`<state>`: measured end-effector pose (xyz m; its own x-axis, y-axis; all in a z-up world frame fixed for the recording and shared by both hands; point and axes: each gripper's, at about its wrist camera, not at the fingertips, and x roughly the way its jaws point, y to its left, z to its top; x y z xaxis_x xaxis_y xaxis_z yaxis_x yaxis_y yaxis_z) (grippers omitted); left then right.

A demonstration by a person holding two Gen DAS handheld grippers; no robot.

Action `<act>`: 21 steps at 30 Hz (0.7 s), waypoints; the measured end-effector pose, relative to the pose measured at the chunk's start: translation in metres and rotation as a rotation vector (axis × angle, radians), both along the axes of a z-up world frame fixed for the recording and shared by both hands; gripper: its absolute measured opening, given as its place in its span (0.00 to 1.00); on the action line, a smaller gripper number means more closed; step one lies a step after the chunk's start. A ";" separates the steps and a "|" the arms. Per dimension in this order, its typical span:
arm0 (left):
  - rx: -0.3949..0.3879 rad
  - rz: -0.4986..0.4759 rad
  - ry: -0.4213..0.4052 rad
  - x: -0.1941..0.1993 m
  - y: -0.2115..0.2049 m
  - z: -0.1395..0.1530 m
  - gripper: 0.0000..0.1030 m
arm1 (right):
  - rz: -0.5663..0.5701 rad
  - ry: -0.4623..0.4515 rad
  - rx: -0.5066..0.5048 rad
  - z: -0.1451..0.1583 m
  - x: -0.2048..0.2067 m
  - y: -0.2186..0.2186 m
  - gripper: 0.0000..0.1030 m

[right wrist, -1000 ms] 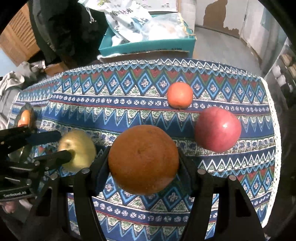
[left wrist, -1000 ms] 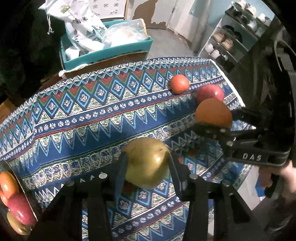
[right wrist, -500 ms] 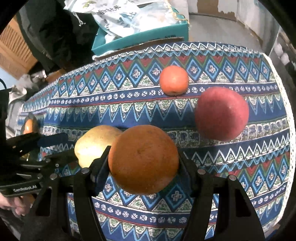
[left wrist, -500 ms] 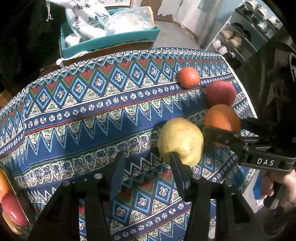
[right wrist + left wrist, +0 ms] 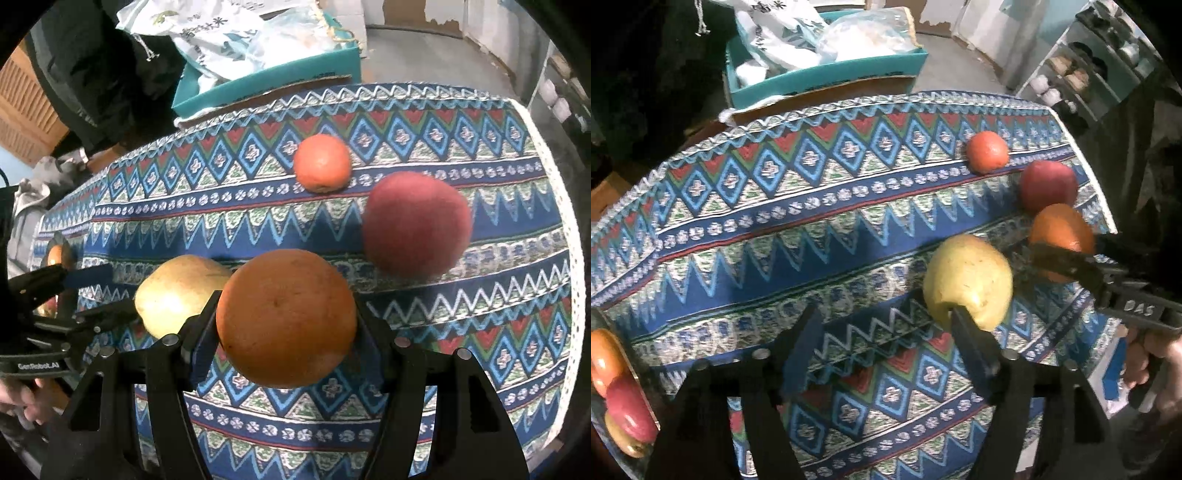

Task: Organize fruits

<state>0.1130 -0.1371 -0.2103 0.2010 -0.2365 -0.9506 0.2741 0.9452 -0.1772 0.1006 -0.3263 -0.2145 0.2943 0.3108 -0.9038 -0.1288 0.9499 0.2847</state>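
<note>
Since a second ago, the yellow pear (image 5: 967, 282) has left my left gripper (image 5: 884, 325): then it sat clamped between the two fingers, now it lies on the patterned tablecloth (image 5: 812, 206) to the right of them. The jaws have just been opening and nothing is between them; only the right finger (image 5: 971, 343) is at the pear's near side, whether it touches I cannot tell. My right gripper (image 5: 286, 321) is closed on the large orange (image 5: 286, 317), pads pressing on both its sides, just beside the pear. Beyond them on the cloth lie a red apple (image 5: 415, 223) and a small orange (image 5: 323, 162), close together. A teal box (image 5: 266, 79) with plastic bags stands behind the table.
</note>
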 end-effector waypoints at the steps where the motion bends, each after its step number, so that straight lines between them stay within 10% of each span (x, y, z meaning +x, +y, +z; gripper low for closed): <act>1: 0.005 0.000 0.009 0.001 0.001 -0.001 0.75 | -0.004 -0.002 0.003 0.001 0.000 -0.002 0.63; 18: 0.251 -0.006 -0.040 -0.014 0.011 0.009 0.79 | -0.010 -0.025 -0.006 0.013 -0.003 -0.010 0.63; 21: 0.183 -0.004 -0.049 -0.017 0.014 0.018 0.79 | -0.010 -0.023 -0.005 0.014 -0.004 -0.010 0.63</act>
<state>0.0964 -0.1229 -0.1921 0.2471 -0.0615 -0.9670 0.2817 0.9595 0.0110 0.0969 -0.3368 -0.2009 0.3180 0.3031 -0.8983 -0.1258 0.9526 0.2769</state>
